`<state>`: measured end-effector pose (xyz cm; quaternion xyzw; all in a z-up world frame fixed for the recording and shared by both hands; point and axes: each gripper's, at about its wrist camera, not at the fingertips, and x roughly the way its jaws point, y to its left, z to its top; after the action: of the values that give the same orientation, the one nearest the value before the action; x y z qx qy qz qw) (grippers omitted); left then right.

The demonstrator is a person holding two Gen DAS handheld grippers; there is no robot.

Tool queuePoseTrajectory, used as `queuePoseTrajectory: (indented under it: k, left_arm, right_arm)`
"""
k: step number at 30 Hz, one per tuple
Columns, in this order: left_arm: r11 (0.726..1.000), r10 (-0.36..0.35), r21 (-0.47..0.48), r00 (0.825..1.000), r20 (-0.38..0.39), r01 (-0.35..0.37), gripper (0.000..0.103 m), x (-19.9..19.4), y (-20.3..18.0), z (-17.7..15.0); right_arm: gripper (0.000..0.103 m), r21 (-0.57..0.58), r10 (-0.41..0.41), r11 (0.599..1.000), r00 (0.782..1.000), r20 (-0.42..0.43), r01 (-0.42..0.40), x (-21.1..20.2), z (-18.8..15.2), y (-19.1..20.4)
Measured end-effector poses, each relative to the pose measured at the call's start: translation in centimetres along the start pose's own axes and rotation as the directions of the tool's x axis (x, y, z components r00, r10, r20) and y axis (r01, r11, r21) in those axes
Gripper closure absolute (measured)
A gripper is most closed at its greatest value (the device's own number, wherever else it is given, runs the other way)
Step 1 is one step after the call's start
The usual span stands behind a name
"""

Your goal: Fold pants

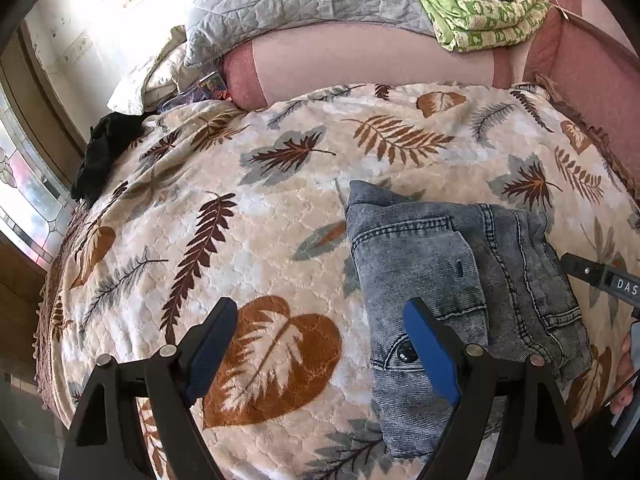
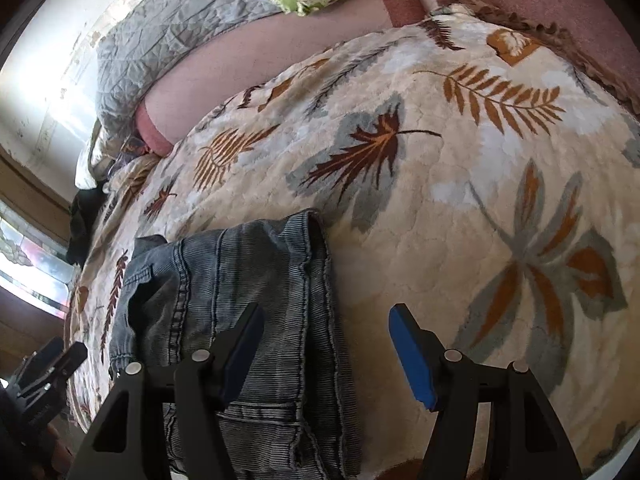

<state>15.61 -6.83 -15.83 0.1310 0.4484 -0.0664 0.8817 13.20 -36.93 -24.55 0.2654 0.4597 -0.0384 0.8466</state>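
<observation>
Jeans (image 1: 452,280) lie in a compact folded bundle on the leaf-print blanket (image 1: 280,184), toward the near edge of the bed, between the two grippers. A back pocket faces up and a button shows at the near end in the left wrist view. The fold looks done or nearly so, judging by the stacked layers.

The left gripper (image 1: 320,344) hovers over the blanket just left of the bundle, its fingers spread wide and holding nothing; its right finger stands over the jeans' near left edge, whether touching I cannot tell. The right gripper (image 2: 326,344) hovers at the bundle's right edge, fingers apart and empty, the left one over the denim, the right one over bare blanket.

Risks from here, as I judge them: the bundle is thick and the layers loose, so a pinch on the top layer alone would lift it and peel the fold open. The plush blanket could get caught in a low grip with the denim and drag. The bundle also sits near the bed's edge, so a push toward the near side might slide it off. With the grippers this close, they could bump each other.
</observation>
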Motion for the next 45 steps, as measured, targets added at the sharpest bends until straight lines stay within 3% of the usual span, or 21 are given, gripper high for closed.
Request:
queuePoseTrajectory:
  k: [5, 15, 27, 35, 45]
  left_arm:
    - [1.000, 0.005, 0.005, 0.999, 0.040, -0.005, 0.018, -0.7, 0.2, -0.1]
    - [1.000, 0.021, -0.013, 0.999, 0.027, -0.020, 0.018, -1.8, 1.8, -2.3]
    - [0.995, -0.067, -0.076, 0.996, -0.051, 0.063, 0.018, -0.1, 2.6, -3.1]
    - [0.993, -0.113, -0.048, 0.993, -0.046, 0.111, 0.018, 1.5, -0.3, -1.7]
    - [0.998, -0.065, 0.005, 0.998, 0.000, 0.065, 0.018, 0.8, -2.5, -1.3]
  right_arm:
    - [0.034, 0.007, 0.008, 1.000, 1.000, 0.025, -0.009, -0.1, 0.2, 0.7]
    - [0.034, -0.013, 0.057, 0.998, 0.997, 0.044, -0.057, -0.2, 0.6, 2.2]
    - [0.029, 0.072, 0.097, 0.993, 0.995, 0.018, -0.098, -0.6, 0.9, -1.0]
    - [0.029, 0.103, 0.117, 0.988, 0.993, -0.031, -0.114, 0.4, 0.9, -2.3]
    - [0.029, 0.074, 0.106, 0.992, 0.993, -0.043, -0.102, 1.0, 0.9, -1.4]
